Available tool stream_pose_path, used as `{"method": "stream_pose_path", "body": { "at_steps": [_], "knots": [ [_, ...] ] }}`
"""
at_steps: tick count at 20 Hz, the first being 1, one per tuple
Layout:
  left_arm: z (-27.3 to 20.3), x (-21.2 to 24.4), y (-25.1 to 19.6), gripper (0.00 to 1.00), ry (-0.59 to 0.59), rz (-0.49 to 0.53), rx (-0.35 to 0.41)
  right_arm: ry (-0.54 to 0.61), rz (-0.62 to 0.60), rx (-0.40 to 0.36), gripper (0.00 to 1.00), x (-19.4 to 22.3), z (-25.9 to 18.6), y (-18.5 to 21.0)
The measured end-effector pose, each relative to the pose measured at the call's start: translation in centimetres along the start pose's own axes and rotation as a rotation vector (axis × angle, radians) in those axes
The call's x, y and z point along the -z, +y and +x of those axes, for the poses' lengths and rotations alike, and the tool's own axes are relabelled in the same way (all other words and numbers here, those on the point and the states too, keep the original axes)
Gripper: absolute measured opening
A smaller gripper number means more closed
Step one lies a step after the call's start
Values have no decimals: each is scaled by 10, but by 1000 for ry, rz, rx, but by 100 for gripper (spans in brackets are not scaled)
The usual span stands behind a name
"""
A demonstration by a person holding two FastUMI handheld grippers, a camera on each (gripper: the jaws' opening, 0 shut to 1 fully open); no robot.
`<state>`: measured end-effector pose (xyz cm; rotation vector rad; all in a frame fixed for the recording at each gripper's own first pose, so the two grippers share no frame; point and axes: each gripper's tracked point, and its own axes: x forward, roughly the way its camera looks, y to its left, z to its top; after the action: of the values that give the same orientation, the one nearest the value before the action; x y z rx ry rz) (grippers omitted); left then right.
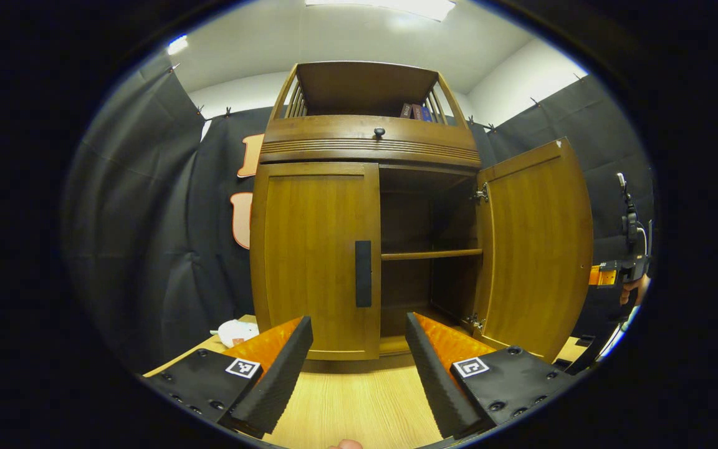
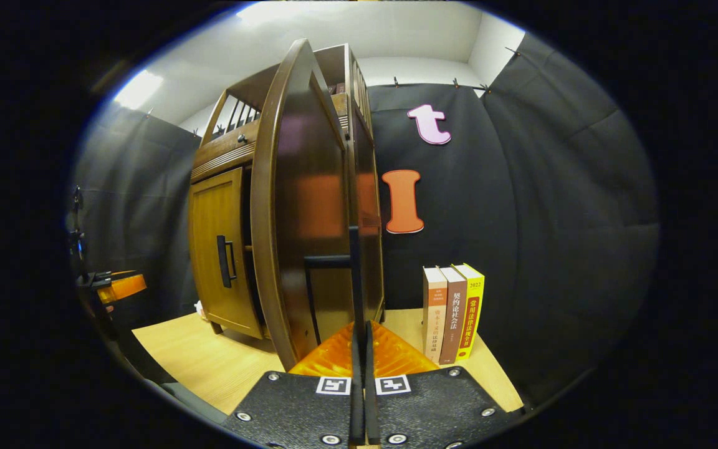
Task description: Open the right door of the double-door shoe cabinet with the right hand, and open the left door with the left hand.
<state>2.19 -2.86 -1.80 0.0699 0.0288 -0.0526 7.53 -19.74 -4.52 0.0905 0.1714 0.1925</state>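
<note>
The brown wooden shoe cabinet (image 1: 365,143) stands on a light wood table. Its left door (image 1: 315,255) is closed, with a black handle (image 1: 363,273) at its inner edge. My left gripper (image 1: 359,349) hovers open just before that handle, touching nothing. The right door (image 1: 536,249) is swung wide open, baring an inner shelf (image 1: 430,254). In the right gripper view this right door (image 2: 300,206) is seen almost edge-on, and my right gripper (image 2: 361,330) is shut on its black handle (image 2: 353,262). The left door (image 2: 219,249) looks closed there too.
Three upright books (image 2: 452,312) stand on the table (image 2: 209,362) right of the cabinet, against the black cloth wall. A white object (image 1: 237,330) lies at the cabinet's left foot. A drawer knob (image 1: 379,131) sits above the doors. A hand holds the right gripper (image 1: 630,262) at the far right.
</note>
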Motion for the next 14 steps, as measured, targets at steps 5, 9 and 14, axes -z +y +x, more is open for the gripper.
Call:
{"method": "stream_pose_path", "body": {
  "at_steps": [5, 9, 14],
  "knots": [
    [7, 4, -7, 94, 15, 16, 20, -11, -22, 22, 1, 2, -2, 0],
    [9, 10, -10, 99, 21, -7, 26, -2, -15, 48, 3, 10, -26, 4],
    [23, 25, -7, 96, 46, -40, 23, 9, -47, 190, 2, 12, -68, 3]
  ]
}}
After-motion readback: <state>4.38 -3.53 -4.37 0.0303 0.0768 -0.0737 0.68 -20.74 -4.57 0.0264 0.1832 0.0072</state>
